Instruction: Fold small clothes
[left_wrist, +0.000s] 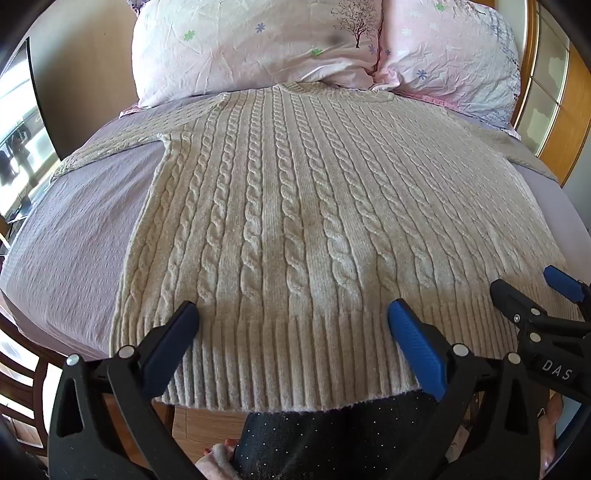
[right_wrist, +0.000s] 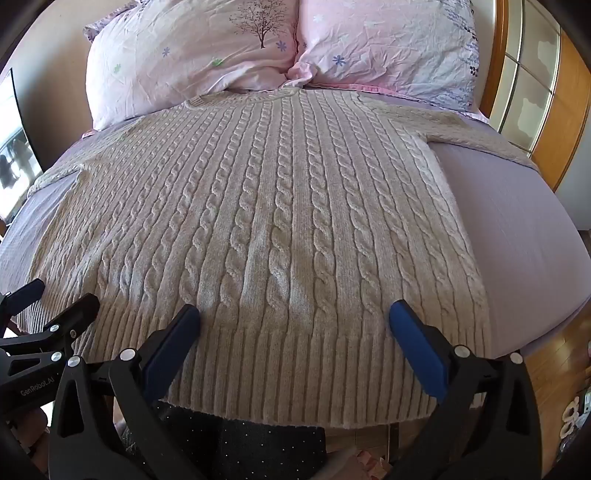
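Cream cable-knit sweater (left_wrist: 280, 206): flat on the bed (left_wrist: 74, 240), collar at the pillows (left_wrist: 258, 44), ribbed hem (left_wrist: 280, 362) nearest.
Long axis: hem to collar, straight ahead.
Left tongs (left_wrist: 293, 314): wide, empty, over hem's left half.
Right tongs (right_wrist: 294, 315): wide, empty, over right half.

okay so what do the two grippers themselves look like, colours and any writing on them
Both the left gripper and right gripper have black plastic clamp-style frames with silver rivets and flat blue finger pads. White lettering appears on their bodies: "GenRobot.AI" on the left, "DAS" on the right.
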